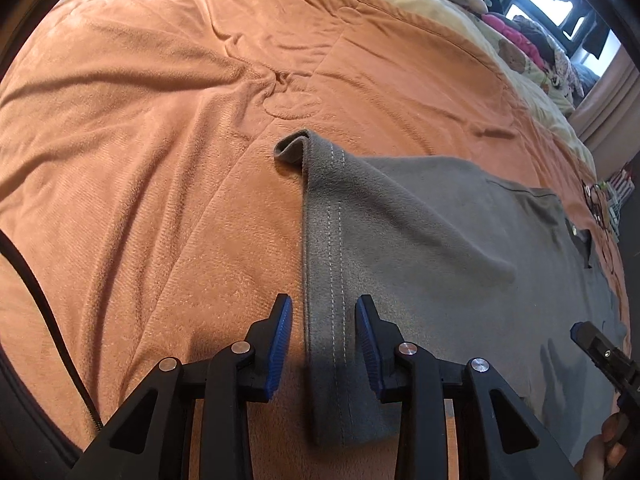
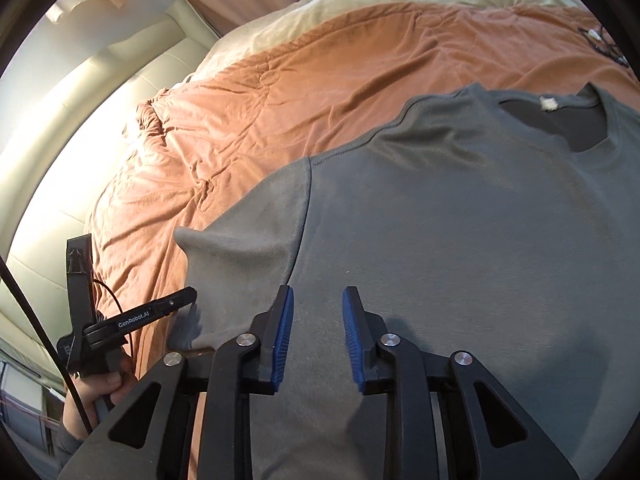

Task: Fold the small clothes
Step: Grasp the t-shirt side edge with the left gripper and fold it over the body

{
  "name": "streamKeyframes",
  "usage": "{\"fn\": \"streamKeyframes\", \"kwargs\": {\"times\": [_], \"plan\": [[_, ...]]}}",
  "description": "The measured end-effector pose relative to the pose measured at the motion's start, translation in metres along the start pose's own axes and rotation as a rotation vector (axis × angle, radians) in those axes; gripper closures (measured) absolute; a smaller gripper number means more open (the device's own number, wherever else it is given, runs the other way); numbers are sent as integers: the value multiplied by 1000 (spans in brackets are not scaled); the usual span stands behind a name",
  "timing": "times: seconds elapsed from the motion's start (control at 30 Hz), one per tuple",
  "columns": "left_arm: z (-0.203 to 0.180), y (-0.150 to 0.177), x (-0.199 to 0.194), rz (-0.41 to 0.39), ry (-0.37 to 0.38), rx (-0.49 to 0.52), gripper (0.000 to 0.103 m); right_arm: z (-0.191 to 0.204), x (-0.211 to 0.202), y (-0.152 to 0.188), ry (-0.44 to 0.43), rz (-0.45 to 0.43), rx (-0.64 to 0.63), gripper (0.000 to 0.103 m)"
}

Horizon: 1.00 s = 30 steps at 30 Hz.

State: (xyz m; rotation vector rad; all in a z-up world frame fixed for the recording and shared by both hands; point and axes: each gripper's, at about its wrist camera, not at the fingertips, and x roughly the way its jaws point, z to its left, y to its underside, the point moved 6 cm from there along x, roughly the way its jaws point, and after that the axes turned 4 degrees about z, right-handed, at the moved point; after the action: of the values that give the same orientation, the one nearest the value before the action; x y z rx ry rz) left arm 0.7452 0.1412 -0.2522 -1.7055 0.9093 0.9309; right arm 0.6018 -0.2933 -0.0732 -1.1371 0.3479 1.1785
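Grey short-sleeved fleece T-shirt [image 2: 460, 220] lies spread flat on a rust-orange plush bedspread [image 1: 140, 140] covering the bed. In the right wrist view the shirt fills the centre and right of the frame, with its round neckline at upper right and one sleeve reaching toward lower left. In the left wrist view the shirt occupies the lower centre and right, and its stitched sleeve hem runs up the middle, ending in a curled tip.

Left gripper [image 1: 324, 344], black with blue ribbed pads, sits at the bottom centre of its own view. Its jaws stand at a narrow gap on either side of the stitched hem, and a gap shows between each pad and the cloth. The same gripper appears at lower left of the right wrist view, held by a hand, its tip at the sleeve edge.

Right gripper [image 2: 318, 340] sits at bottom centre of its view, over the shirt body just beside the sleeve seam. Its jaws are partly apart, with flat cloth visible between the pads; nothing is clamped. Its tip enters at the lower right edge of the left wrist view.

A cream padded headboard [image 2: 100, 128] stands at the left of the right wrist view.
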Motion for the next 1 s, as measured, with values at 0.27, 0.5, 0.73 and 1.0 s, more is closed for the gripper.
{"fn": "streamKeyframes", "kwargs": {"times": [0.27,0.5,0.73,1.0], "plan": [[-11,-11,-20,-32,-16,17,98,9,25,2,-51,74,48,98],[-38,-25,-57,-91,35,55,98,15,41,5,-118,114,94,100],[-71,-36,-87,-132,61,107,98,21,69,16,-167,179,128,100],[-107,-35,-101,-142,92,162,98,13,63,12,-255,218,168,99]]}}
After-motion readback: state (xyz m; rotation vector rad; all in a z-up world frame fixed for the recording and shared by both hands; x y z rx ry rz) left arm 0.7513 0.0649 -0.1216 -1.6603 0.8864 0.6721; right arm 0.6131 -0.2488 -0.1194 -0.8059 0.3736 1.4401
